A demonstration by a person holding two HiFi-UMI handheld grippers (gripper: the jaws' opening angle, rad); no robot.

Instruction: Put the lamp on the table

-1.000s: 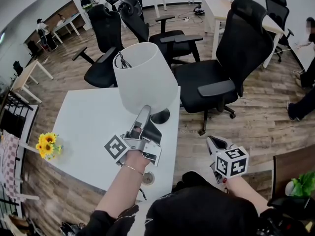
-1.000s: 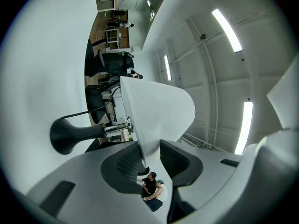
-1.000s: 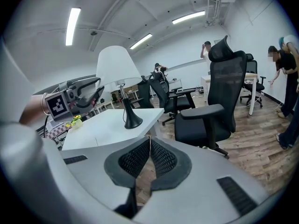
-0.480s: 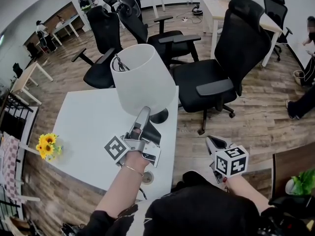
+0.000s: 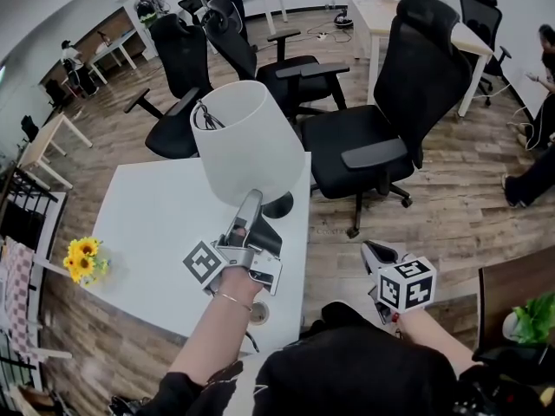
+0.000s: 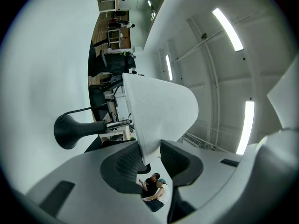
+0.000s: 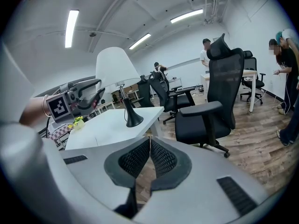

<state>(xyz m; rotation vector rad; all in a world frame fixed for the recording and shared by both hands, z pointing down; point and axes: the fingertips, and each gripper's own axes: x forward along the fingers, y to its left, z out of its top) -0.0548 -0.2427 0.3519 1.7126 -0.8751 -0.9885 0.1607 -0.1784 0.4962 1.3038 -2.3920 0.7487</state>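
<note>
Squarely mid-frame, the white-shaded, black-based lamp [image 5: 247,141] stands on the table [image 5: 147,224], left gripper [image 5: 251,199] pinching its shade rim, right gripper [image 5: 371,251] closed empty.

- Bright, even light pours from long white ceiling strip lights [image 7: 71,27], blown out to pure white in both gripper views.
- The white rectangular table [image 5: 147,224] gleams, and shadows stay soft.
- Fisheye bends every edge, gripper-view corners go black, and the nearest foreground looks soft.
</note>
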